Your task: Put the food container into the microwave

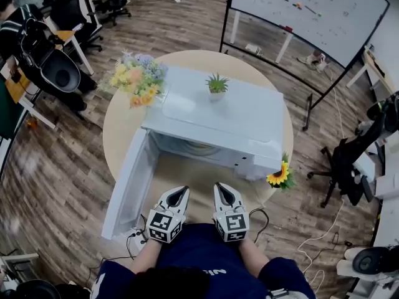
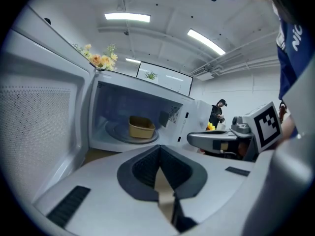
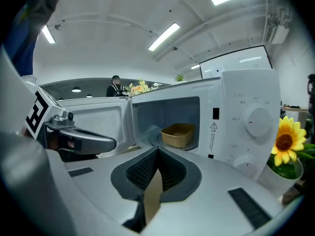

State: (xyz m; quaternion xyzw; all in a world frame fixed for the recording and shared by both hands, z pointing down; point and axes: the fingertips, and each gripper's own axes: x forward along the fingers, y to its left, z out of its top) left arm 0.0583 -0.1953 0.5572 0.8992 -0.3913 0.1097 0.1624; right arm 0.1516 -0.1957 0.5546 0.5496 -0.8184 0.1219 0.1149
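The white microwave stands on a round wooden table with its door swung wide open to the left. A tan food container sits on the turntable inside the cavity, and the right gripper view also shows this container. In the head view the microwave's top hides it. My left gripper and right gripper hover side by side at the table's near edge, a short way back from the opening. The left gripper is shut with nothing in it, and so is the right gripper.
A flower bouquet stands at the table's back left. A small potted plant sits on top of the microwave. A sunflower pot is at its right front corner. A whiteboard and office chairs ring the table.
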